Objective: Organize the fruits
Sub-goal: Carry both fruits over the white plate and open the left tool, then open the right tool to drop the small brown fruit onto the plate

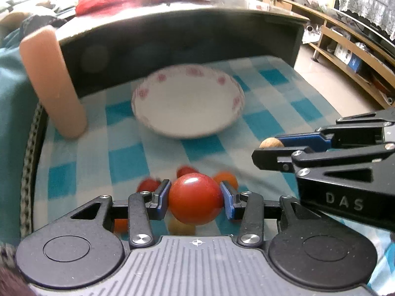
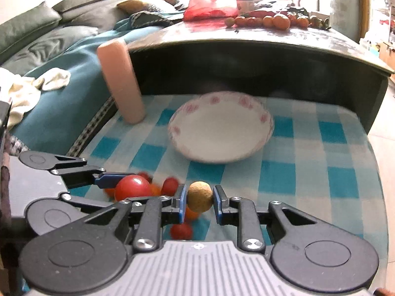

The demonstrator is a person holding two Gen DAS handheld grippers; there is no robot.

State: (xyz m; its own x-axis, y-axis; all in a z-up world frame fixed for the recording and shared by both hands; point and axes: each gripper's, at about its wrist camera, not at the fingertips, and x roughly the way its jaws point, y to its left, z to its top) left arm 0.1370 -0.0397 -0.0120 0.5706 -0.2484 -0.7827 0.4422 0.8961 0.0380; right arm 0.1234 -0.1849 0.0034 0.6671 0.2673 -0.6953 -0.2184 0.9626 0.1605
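My left gripper (image 1: 195, 197) is shut on a big red tomato (image 1: 195, 198), lifted above the checked cloth. Small red and orange fruits (image 1: 226, 178) lie on the cloth just under and behind it. My right gripper (image 2: 199, 198) is shut on a small tan round fruit (image 2: 200, 196); from the left wrist view it enters at the right (image 1: 267, 145) with the tan fruit (image 1: 271, 143) at its tips. The left gripper (image 2: 123, 185) with its red tomato (image 2: 133, 191) shows at the left of the right wrist view. An empty white plate with pink flowers (image 1: 232, 113) (image 2: 259, 143) sits farther back.
A peach-coloured cylinder (image 1: 53, 83) (image 2: 121, 81) stands left of the plate. A dark table edge (image 2: 246, 44) overhangs behind, with more fruits (image 2: 281, 21) and a red bag (image 2: 209, 2) on top. A teal-covered sofa (image 2: 61, 79) lies to the left, wooden shelving (image 1: 350, 56) to the right.
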